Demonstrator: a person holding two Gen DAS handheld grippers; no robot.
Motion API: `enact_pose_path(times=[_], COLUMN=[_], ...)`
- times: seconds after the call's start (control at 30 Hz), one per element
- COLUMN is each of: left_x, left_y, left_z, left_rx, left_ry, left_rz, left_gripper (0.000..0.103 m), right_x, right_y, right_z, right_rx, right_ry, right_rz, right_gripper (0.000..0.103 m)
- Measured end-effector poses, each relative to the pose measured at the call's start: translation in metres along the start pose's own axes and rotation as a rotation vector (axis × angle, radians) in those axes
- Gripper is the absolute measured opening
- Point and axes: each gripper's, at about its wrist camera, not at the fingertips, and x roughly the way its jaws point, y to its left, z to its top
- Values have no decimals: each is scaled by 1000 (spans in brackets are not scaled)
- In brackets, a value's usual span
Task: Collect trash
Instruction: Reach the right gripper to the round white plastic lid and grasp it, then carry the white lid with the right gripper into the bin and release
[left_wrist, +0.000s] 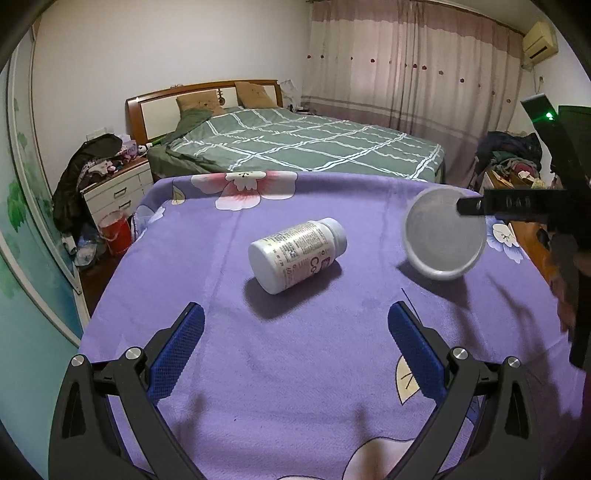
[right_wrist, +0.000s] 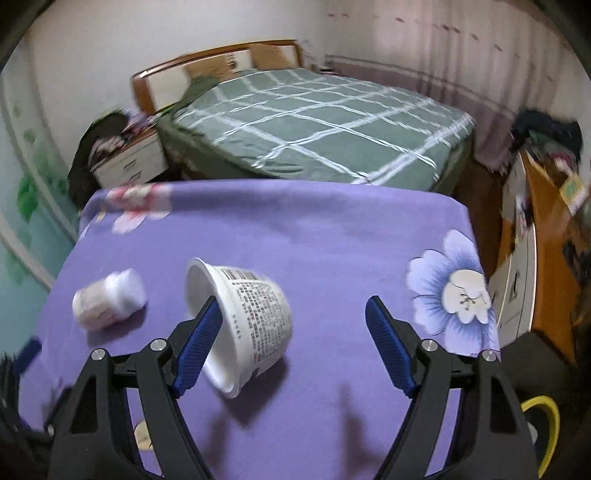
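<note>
A white pill bottle (left_wrist: 295, 254) lies on its side in the middle of the purple flowered cloth (left_wrist: 258, 369). My left gripper (left_wrist: 295, 328) is open just short of it, with nothing between its blue pads. A white printed paper cup (right_wrist: 251, 317) lies tipped over, slightly blurred, with its mouth towards the left. My right gripper (right_wrist: 295, 306) stands wide open over the cup, and its left finger (right_wrist: 203, 332) is at the cup's mouth; contact cannot be told. The left wrist view shows the cup (left_wrist: 443, 240) at the right with one right-gripper finger (left_wrist: 480, 205) in front of its rim.
Beyond the table's far edge is a bed with a green checked cover (left_wrist: 303, 144). A bedside cabinet (left_wrist: 118, 192) and a red bucket (left_wrist: 116, 230) stand at the left. A wooden dresser (right_wrist: 546, 280) is at the right, and a yellow-rimmed container (right_wrist: 541, 413) sits low on the right.
</note>
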Motion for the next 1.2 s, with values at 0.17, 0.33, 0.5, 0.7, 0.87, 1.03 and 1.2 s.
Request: enact_pose_path(times=[0.17, 0.33, 0.5, 0.7, 0.87, 1.03, 1.2], left_x=[3, 4, 7, 5, 5, 3, -2], left_y=[-4, -7, -8, -14, -14, -17, -19], left_z=[-2, -4, -6, -7, -6, -7, -8], left_rx=[4, 12, 11, 34, 28, 32, 38], left_ry=[14, 21, 33, 24, 25, 22, 13], left_rz=[-15, -13, -21, -15, -16, -22, -31], left_gripper=[98, 98, 98, 98, 98, 98, 98], right_x=[8, 23, 40, 55, 45, 13, -38], right_y=[-18, -20, -28, -38, -43, -46, -73], right_z=[3, 1, 0, -5, -6, -12, -38], right_rx=[50, 62, 95, 148, 166, 158, 173], right_ry=[22, 53, 75, 125, 115, 80, 27], right_rz=[42, 37, 26, 75, 105, 112, 72], right_gripper=[75, 75, 71, 11, 7, 7, 7])
